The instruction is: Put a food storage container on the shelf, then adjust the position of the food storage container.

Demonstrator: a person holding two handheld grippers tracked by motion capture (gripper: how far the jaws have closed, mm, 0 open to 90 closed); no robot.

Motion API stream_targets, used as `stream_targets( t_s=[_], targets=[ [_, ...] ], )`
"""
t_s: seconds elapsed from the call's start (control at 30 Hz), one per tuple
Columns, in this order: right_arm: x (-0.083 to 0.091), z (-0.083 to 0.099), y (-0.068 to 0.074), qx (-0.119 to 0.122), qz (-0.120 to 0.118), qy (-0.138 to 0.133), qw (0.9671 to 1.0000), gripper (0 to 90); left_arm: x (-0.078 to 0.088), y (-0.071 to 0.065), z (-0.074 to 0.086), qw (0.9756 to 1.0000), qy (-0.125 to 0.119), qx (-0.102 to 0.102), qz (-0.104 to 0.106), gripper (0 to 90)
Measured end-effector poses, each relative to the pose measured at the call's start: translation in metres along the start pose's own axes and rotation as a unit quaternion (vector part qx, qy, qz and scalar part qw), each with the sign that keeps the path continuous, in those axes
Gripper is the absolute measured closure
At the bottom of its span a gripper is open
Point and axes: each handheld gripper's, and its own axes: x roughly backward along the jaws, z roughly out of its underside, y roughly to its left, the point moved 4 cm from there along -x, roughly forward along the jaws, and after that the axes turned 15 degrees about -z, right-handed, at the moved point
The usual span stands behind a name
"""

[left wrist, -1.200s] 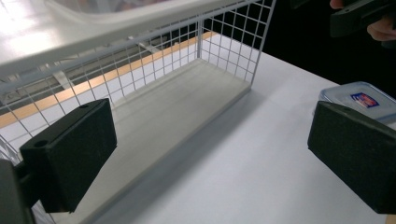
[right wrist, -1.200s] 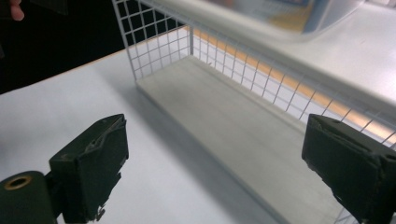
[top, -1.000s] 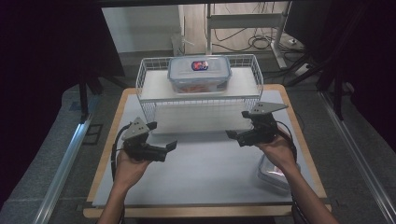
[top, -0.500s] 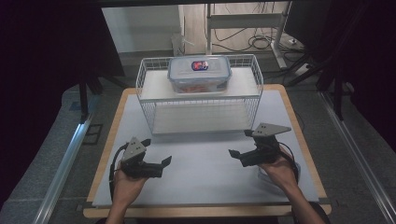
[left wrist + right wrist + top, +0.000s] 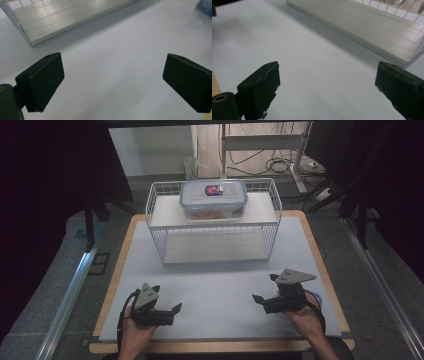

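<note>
A clear lidded container (image 5: 213,199) with a red and blue label stands on the top shelf of a white wire rack (image 5: 214,227) at the back of the table. My left gripper (image 5: 166,300) rests low near the front left of the white mat, open, with nothing between its jaws (image 5: 112,80). On the front right, my right gripper (image 5: 265,288) is also open and empty (image 5: 329,87). Each gripper looks across bare mat toward the rack's pale bottom shelf (image 5: 50,20) (image 5: 374,32).
The white mat (image 5: 220,280) covers a wooden table (image 5: 112,285) with dark floor around it. The rack's lower shelf is bare. A bluish object's corner (image 5: 204,5) peeks in at the top right of the left gripper view. Cables trail from both grippers.
Both grippers have drawn back from the rack toward the front edge of the table and come down lower. Their jaws stay open.
</note>
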Motion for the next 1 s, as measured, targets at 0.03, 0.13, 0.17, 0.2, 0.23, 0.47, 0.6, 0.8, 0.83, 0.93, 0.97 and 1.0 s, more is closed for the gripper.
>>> stream_targets(
  t_s=[0.03, 0.13, 0.17, 0.2, 0.23, 0.47, 0.6, 0.8, 0.83, 0.93, 0.97, 1.0],
  targets=[
    [0.000, 0.003, -0.001, 0.001, 0.004, 0.005, 1.0000, 6.0, 0.000, 0.000, 0.000, 1.0000, 0.001, -0.002, -0.001, 3.7],
    [-0.001, 0.009, -0.002, 0.000, 0.010, 0.018, 0.9998, 6.0, 0.000, 0.002, 0.001, 1.0000, -0.002, -0.001, -0.003, 3.6],
    [-0.002, 0.009, -0.002, -0.001, 0.011, 0.020, 0.9997, 5.9, 0.000, 0.002, 0.001, 1.0000, -0.004, 0.001, -0.004, 3.5],
    [-0.002, 0.009, -0.002, -0.002, 0.012, 0.021, 0.9997, 5.8, 0.001, 0.002, 0.000, 1.0000, -0.005, 0.002, -0.005, 3.5],
    [-0.002, 0.010, -0.003, -0.001, 0.015, 0.021, 0.9997, 5.7, 0.001, 0.002, 0.000, 1.0000, -0.007, 0.001, -0.005, 3.5],
    [-0.001, 0.011, -0.008, -0.027, 0.019, 0.023, 0.9992, 1.7, 0.001, 0.001, 0.000, 1.0000, -0.007, -0.003, -0.005, 3.1],
    [0.006, 0.015, -0.010, -0.059, 0.021, 0.021, 0.9978, 2.1, 0.001, 0.000, 0.000, 0.9999, -0.009, -0.005, -0.004, 2.9],
    [0.029, 0.023, -0.012, -0.094, 0.039, 0.035, 0.9942, 45.7, 0.001, -0.002, -0.002, 0.9999, -0.012, -0.007, -0.001, 2.8],
    [0.034, 0.023, -0.012, -0.087, 0.051, 0.039, 0.9941, 56.3, 0.001, -0.002, -0.002, 0.9999, -0.012, -0.007, 0.000, 2.8],
    [0.050, 0.026, -0.014, -0.079, 0.068, 0.041, 0.9937, 79.2, 0.001, -0.002, -0.003, 0.9999, -0.015, -0.005, 0.001, 2.8],
    [0.055, 0.029, -0.015, -0.080, 0.069, 0.041, 0.9935, 85.9, 0.001, -0.002, -0.003, 0.9999, -0.015, -0.005, 0.002, 2.8],
    [0.060, 0.032, -0.016, -0.081, 0.073, 0.041, 0.9931, 89.6, 0.001, -0.002, -0.003, 0.9999, -0.016, -0.005, 0.001, 2.8]
  ],
)
